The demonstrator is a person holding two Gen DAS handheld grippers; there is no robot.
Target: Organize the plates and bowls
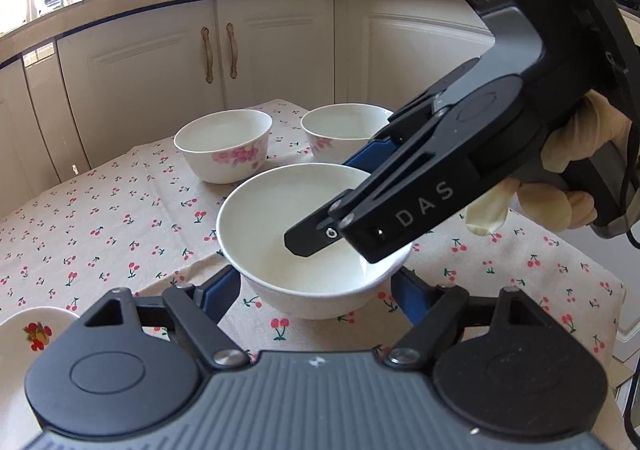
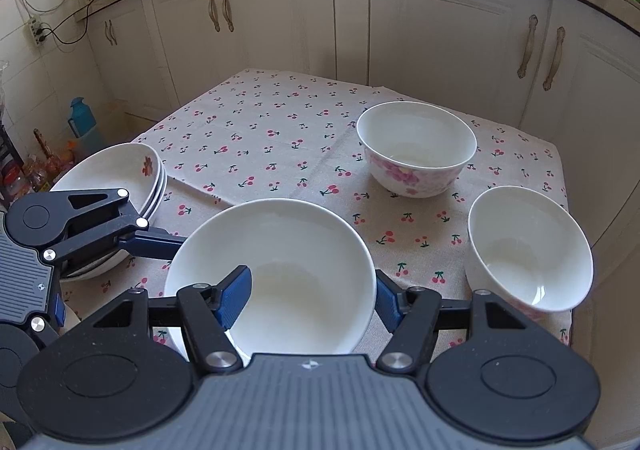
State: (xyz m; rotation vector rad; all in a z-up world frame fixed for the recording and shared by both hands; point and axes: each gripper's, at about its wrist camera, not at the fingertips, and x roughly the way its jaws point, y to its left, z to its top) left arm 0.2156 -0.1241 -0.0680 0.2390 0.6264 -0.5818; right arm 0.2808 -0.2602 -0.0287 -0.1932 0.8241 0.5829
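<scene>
Right gripper point(image 2: 310, 284) pinches the plain white ceramic bowl point(image 2: 272, 234) at 6 o'clock by its wall, one pad inside and one outside. Left gripper point(image 1: 314, 288) straddles the same bowl; can't tell if its pads press.

Suggest keeping it level and not squeezing harder, since glazed ceramic slips.

Count:
- one plain bowl
- two pink-flowered white bowls point(image 2: 416, 154), at 1 and 3 o'clock
- three stacked shallow white plates point(image 2: 132, 170), at 9 o'clock

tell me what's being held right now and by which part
The white bowl: left fingers clasp its outer sides, right fingers straddle its rim, one inside, one outside.
</scene>
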